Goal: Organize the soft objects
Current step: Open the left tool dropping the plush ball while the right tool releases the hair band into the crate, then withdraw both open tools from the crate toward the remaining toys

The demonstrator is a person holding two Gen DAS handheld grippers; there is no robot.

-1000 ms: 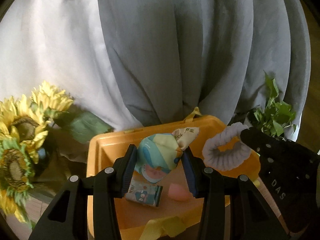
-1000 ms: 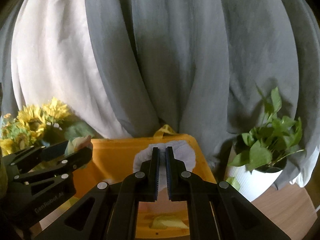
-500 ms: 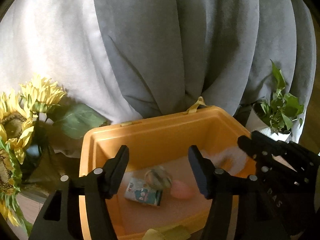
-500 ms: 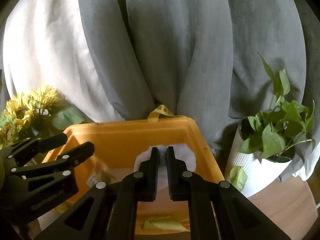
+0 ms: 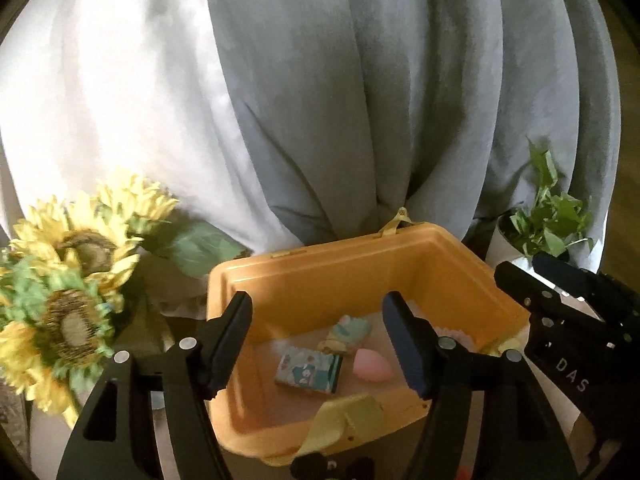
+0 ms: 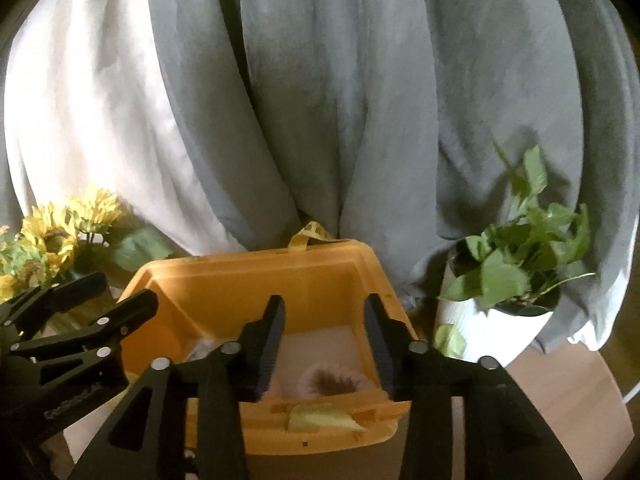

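Observation:
An orange plastic bin (image 5: 344, 268) stands before the curtain; it also shows in the right wrist view (image 6: 256, 280). Inside lie a teal-and-cream soft pouch (image 5: 347, 332), a blue printed packet (image 5: 308, 371) and a pink sponge (image 5: 372, 365). A fluffy white-pink scrunchie (image 6: 330, 382) lies at the bin's right side. My left gripper (image 5: 320, 340) is open and empty above the bin. My right gripper (image 6: 325, 344) is open and empty above the scrunchie.
Yellow sunflowers (image 5: 68, 280) stand left of the bin. A potted green plant in a white pot (image 6: 516, 276) stands right. Grey and white curtains (image 5: 320, 100) hang behind. A yellow strap (image 5: 344, 416) drapes over the bin's front rim.
My left gripper opened and dropped the soft pouch into the bin. My right gripper opened and let the scrunchie fall into the bin. Both grippers have pulled back slightly.

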